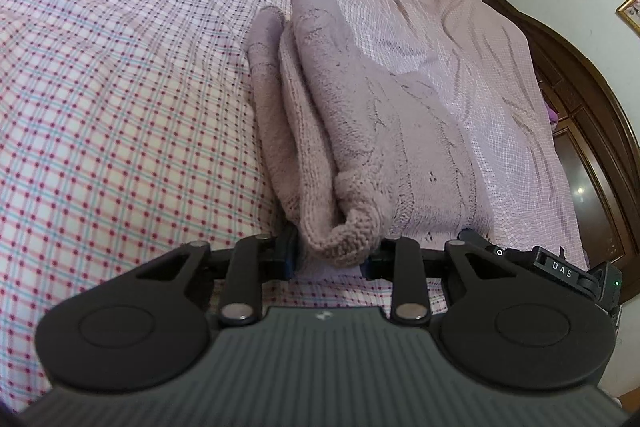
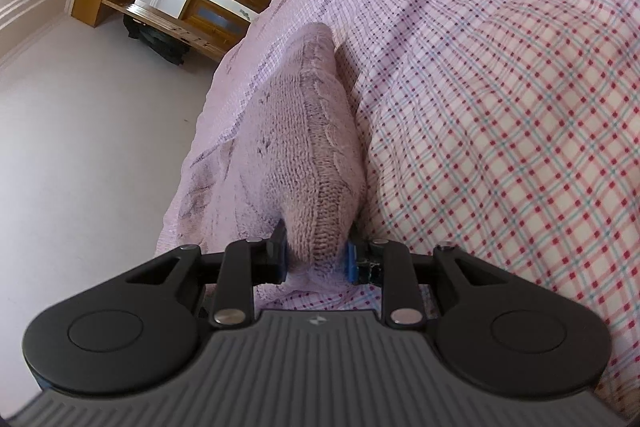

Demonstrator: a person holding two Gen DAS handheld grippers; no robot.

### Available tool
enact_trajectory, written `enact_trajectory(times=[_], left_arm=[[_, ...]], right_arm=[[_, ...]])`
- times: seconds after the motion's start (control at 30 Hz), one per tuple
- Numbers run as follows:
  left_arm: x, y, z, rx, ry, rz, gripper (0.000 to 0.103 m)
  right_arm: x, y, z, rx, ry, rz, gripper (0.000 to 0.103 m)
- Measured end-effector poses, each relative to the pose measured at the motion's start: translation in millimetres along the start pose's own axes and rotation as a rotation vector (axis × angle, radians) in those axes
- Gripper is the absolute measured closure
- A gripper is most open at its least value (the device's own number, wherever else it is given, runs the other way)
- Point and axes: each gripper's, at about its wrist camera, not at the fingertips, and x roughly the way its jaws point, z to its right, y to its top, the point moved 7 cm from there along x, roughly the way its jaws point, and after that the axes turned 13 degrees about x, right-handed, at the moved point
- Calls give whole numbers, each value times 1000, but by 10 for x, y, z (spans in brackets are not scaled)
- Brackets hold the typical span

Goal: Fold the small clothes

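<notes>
Knit sweater [image 1: 360,131] on checked bedsheet [image 1: 120,107]

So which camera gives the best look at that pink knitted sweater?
The left wrist view: the knitted sweater shows its stacked folds and a sleeve, one edge pinched in the left claw. The right wrist view shows only one narrow folded end in the right claw.

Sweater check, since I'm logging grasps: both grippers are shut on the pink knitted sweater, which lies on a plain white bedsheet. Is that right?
Not quite. The bedsheet is not plain white: it is checked, with red and blue lines, as both wrist views show. The rest holds: the left gripper and the right gripper are each shut on the pink knitted sweater.
</notes>
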Motion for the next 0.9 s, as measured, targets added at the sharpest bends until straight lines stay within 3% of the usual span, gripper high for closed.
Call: enact_trajectory(times=[0.67,0.9], left_arm=[[-64,-89,84,-4,18,16,70],[-69,-86,212,31,41,13,66]], right_arm=[[73,46,42,-12,-17,-8,73],[88,32,-48,-100,-64,1,68]])
